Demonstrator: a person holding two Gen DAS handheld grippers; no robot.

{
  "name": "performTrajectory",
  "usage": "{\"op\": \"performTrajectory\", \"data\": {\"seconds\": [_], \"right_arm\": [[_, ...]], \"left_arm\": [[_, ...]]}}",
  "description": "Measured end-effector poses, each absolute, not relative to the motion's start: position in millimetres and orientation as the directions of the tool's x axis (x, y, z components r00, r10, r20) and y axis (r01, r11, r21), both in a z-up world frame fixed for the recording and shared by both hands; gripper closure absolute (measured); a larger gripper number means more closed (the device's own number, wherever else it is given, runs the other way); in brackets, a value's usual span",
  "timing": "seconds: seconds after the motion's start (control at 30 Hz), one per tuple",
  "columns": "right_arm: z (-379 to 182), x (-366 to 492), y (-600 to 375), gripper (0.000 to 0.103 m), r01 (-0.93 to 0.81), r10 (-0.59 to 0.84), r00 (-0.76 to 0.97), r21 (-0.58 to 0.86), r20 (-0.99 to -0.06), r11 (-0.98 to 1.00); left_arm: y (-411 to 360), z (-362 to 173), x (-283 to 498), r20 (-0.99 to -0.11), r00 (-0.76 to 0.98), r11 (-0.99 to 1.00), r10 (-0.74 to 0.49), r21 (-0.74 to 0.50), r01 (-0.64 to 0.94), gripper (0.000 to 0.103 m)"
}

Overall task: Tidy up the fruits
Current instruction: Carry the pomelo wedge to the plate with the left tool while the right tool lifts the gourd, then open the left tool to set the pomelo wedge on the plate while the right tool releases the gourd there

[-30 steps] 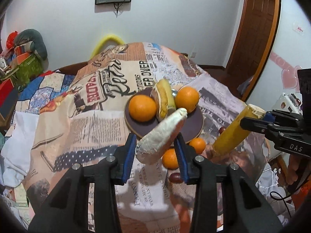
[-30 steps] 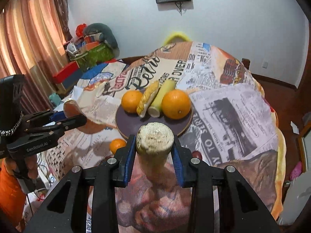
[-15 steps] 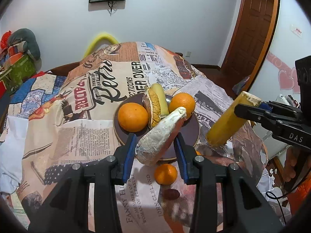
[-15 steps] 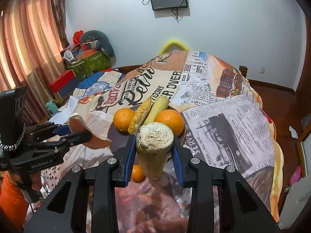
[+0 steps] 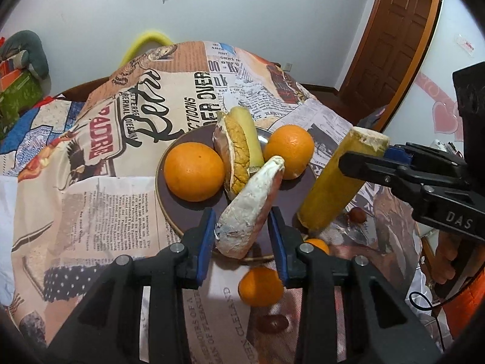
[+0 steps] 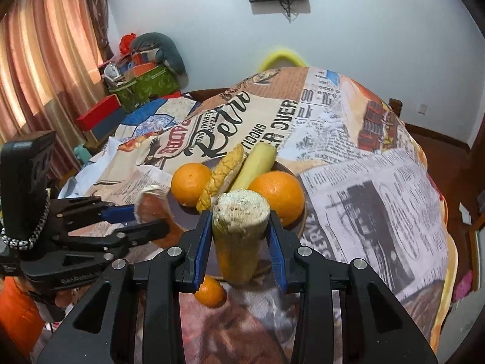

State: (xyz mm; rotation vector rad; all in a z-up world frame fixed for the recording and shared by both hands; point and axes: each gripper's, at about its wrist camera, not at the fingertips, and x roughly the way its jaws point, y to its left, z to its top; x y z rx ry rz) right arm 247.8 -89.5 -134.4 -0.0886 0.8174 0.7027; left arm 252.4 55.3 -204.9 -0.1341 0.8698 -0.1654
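A dark round plate (image 5: 194, 212) on the newspaper-print cloth holds two oranges (image 5: 194, 171) (image 5: 288, 148), a peel wedge (image 5: 238, 157) and a pale green stalk piece (image 5: 247, 133). My left gripper (image 5: 242, 236) is shut on a whitish-pink fruit wedge (image 5: 248, 206) over the plate's near rim. My right gripper (image 6: 239, 239) is shut on a yellow stalk piece (image 6: 239, 236), held upright above the plate's near edge; it also shows in the left wrist view (image 5: 336, 182). The plate (image 6: 188, 215) and oranges (image 6: 277, 194) lie just beyond it.
Two small tangerines (image 5: 260, 286) (image 5: 316, 245) and two dark red dates (image 5: 271, 323) (image 5: 357, 214) lie on the cloth near the plate. A yellow chair back (image 5: 145, 42) stands behind the table. Boxes and clutter (image 6: 142, 79) sit at the left by the curtain.
Both grippers have moved forward towards the plate with their pieces. The left wedge now hangs over the plate's near rim and the yellow stalk stands closer to the plate's right edge.
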Motion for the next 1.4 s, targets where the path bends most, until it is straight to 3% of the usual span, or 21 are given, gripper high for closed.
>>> {"op": "performTrajectory", "data": {"seconds": [0.83, 1.03, 1.2, 1.4], "right_arm": [[-156.9, 288.6, -44.8, 0.07, -0.647, 0.543, 0.434, 0.17, -0.719, 0.743], [-146.6, 284.0, -52.4, 0.054, -0.632, 0.53, 0.467, 0.153, -0.708, 0.76], [-131.3, 274.0, -69.3, 0.053, -0.619, 0.532, 0.496, 0.15, -0.687, 0.771], [-122.3, 259.8, -93.0, 0.052, -0.592, 0.505, 0.532, 0.127, -0.68, 0.796]], "left_arm": [[78.8, -205.4, 285.7, -0.731, 0.671, 0.988, -0.123, -0.153, 0.015, 0.071], [80.9, -193.9, 277.6, -0.722, 0.684, 0.989, -0.105, -0.148, -0.004, 0.069], [77.5, -182.3, 264.1, -0.711, 0.696, 0.99, -0.097, -0.141, -0.006, 0.069], [67.4, -171.2, 245.3, -0.704, 0.705, 0.993, -0.083, -0.116, 0.001, 0.061]]}}
